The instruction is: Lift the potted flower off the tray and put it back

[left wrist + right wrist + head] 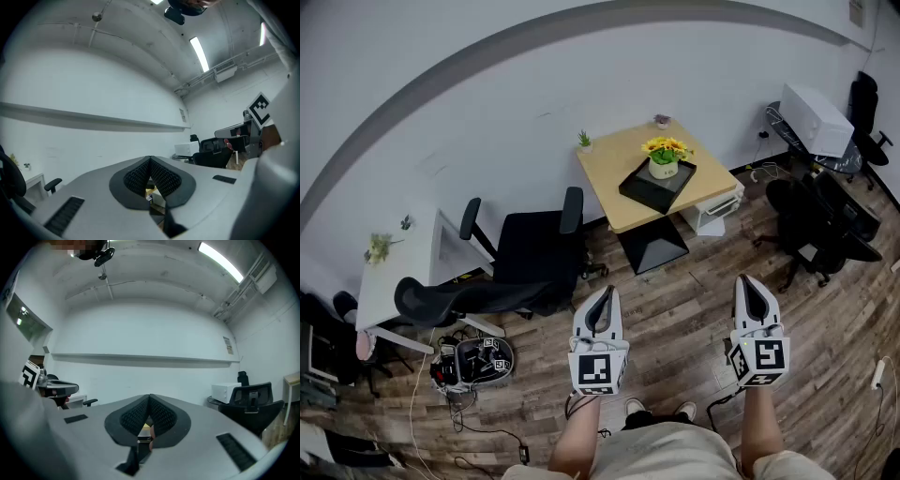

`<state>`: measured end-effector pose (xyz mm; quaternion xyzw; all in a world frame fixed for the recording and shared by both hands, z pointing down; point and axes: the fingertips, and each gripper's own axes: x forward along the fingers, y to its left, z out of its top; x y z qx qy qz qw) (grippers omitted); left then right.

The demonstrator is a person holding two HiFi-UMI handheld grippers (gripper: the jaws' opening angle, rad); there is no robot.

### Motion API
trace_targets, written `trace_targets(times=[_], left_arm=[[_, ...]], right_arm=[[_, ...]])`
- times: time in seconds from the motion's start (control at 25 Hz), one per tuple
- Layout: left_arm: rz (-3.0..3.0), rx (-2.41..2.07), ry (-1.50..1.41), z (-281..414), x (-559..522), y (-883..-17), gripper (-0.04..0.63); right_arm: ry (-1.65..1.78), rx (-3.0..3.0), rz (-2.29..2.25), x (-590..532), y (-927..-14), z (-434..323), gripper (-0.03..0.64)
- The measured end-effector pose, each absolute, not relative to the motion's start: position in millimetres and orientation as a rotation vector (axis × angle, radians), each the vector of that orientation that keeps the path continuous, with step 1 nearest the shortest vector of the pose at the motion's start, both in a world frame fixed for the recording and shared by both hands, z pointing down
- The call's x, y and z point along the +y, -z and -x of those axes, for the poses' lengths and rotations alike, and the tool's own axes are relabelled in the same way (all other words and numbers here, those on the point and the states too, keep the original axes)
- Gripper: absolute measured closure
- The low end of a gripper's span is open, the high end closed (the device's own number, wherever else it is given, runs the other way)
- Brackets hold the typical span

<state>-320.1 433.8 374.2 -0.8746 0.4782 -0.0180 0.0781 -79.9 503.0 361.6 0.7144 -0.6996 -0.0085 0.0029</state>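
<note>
Wood floor (675, 295) lies open between left gripper (604, 291), right gripper (749, 279) and table (614, 178).

Pale wood counter (609, 178) stands by white wall. On it: black tray (647, 194) near middle, set diagonally; small green plant (584, 141) at far-left corner; tiny unclear object (662, 120) at back corner.

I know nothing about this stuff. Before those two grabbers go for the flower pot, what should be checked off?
1. Potted flower upright on the tray: ok.
2. Tray wholly on the table: ok.
3. Left gripper fingers apart for grabbing: not ok, shut, empty.
4. Right gripper fingers apart: not ok, shut, empty.
5. Grippers within reach of the potted flower: not ok, far short of the table.
6. Way to the table: ok, office chair stands off left.
</note>
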Motion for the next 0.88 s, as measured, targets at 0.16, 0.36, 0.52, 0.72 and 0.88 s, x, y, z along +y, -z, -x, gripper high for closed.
trace_targets(times=[0.16,0.36,0.52,0.72,0.88], left_arm=[[2.616,1.427,0.060,317.3,436.1,-376.9,0.591],[2.619,1.436,0.064,317.7,438.0,-378.6,0.591],[2.610,1.425,0.071,315.7,441.4,-375.8,0.591],[2.612,1.443,0.080,318.8,442.9,-377.9,0.591],[2.607,1.454,0.083,322.4,444.2,-380.3,0.591]], right_arm=[[0.020,-2.210,-2.237,503.8,-362.6,81.3,0.603],[0.020,-2.215,-2.234,505.6,-364.0,83.5,0.603],[0.028,-2.223,-2.246,508.1,-361.1,85.0,0.603],[0.008,-2.238,-2.249,508.4,-361.8,86.8,0.603],[0.008,-2.241,-2.242,507.5,-365.0,89.2,0.601]])
